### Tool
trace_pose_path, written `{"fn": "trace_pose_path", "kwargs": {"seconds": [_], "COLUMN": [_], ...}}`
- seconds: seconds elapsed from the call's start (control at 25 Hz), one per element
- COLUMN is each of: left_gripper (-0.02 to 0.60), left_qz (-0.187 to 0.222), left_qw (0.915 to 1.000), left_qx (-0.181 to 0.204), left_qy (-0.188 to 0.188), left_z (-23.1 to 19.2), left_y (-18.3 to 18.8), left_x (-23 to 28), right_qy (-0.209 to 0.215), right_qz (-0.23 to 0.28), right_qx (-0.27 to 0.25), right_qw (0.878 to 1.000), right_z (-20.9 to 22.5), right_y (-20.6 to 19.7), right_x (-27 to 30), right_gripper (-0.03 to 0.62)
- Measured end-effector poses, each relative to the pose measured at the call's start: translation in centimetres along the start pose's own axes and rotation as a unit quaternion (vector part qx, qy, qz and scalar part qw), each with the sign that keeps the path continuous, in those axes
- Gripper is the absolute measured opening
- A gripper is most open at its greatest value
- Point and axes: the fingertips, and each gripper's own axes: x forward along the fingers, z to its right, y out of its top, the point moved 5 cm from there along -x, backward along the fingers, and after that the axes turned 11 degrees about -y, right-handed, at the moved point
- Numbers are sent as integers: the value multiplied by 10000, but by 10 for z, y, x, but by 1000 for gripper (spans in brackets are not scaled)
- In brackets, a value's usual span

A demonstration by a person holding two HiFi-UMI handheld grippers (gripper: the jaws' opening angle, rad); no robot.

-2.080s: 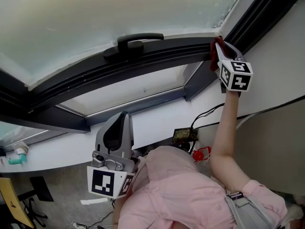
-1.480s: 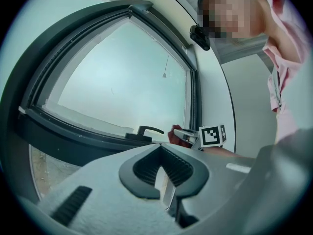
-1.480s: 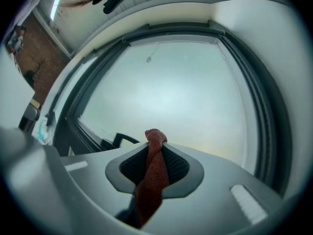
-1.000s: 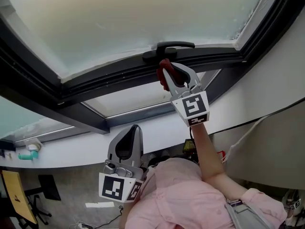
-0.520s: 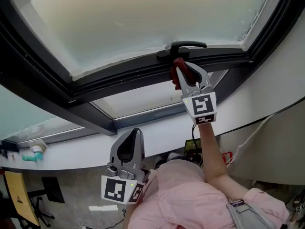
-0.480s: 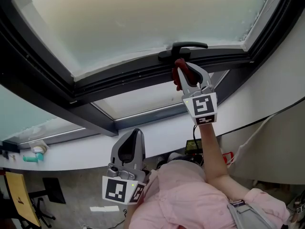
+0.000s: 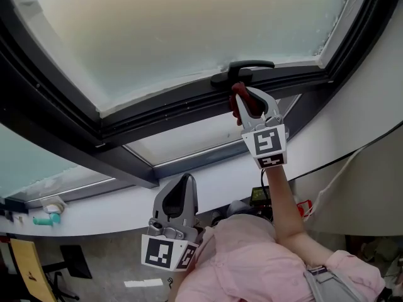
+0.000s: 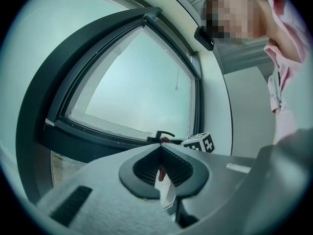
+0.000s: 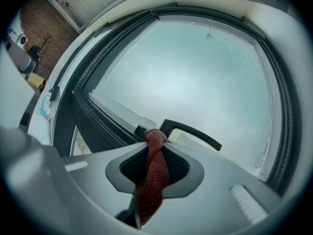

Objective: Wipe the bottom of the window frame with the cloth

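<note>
A dark red cloth (image 7: 237, 100) is pinched in my right gripper (image 7: 244, 93), which is shut on it. The cloth's tip presses against the dark bottom rail of the window frame (image 7: 157, 109), just below the black window handle (image 7: 242, 68). In the right gripper view the cloth (image 9: 152, 175) hangs down between the jaws, with the handle (image 9: 190, 133) right behind its tip. My left gripper (image 7: 186, 181) is held low in front of the person's chest, away from the window, shut and holding nothing (image 8: 160, 147).
A white sill (image 7: 214, 175) runs under the window. A teal object (image 7: 44, 219) lies at its far left. Cables and a small red item (image 7: 305, 207) sit below the sill at right. The frame's right upright (image 7: 359, 24) slants up beside the white wall.
My right gripper with the cloth has slid left along the bottom rail from the right corner to under the handle; in the last half second it barely moved. The left gripper stays low.
</note>
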Motion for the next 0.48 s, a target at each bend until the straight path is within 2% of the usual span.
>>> {"fn": "trace_pose_path", "kwargs": {"seconds": [0.48], "left_gripper": [0], "left_qz": [-146], "left_qw": [9996], "left_qx": [-9], "left_qy": [-250], "left_z": [2], "left_y": [-6], "left_x": [23], "right_qy": [194], "right_qz": [15], "right_qx": [-104], "right_qw": [9998], "right_z": [0], "right_y": [-3], "right_x": [0], "right_gripper": [64]}}
